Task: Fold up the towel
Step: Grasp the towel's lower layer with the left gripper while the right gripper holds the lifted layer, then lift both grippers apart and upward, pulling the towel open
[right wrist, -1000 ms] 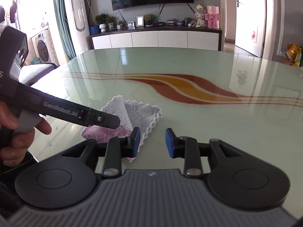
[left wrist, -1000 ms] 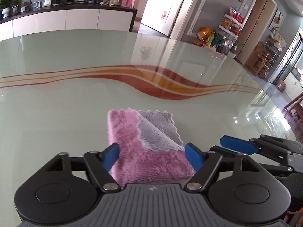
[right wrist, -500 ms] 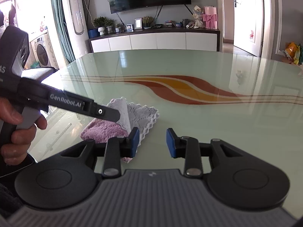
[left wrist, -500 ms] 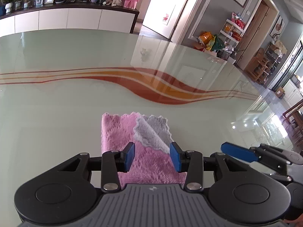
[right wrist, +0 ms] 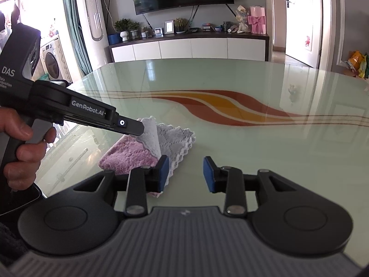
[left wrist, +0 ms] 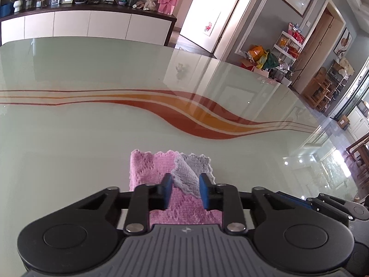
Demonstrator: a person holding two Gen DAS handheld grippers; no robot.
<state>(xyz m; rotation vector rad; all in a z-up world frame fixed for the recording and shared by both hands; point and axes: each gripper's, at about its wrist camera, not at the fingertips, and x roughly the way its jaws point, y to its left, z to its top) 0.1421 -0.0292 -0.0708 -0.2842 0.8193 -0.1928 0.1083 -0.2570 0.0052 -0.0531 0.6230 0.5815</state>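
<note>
The pink-and-grey knitted towel, half folded, lies near my edge of the pale green glass table. My left gripper, jaws just closing, straddles its turned-up grey corner directly ahead. My right gripper waits beside it, part-open, empty.

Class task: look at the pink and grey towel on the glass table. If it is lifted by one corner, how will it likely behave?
The towel will probably droop: its grey corner already curls limply between the left gripper fingers. It looks thin and fluffy, so likely light. On the glossy table it may slide when pushed.
</note>
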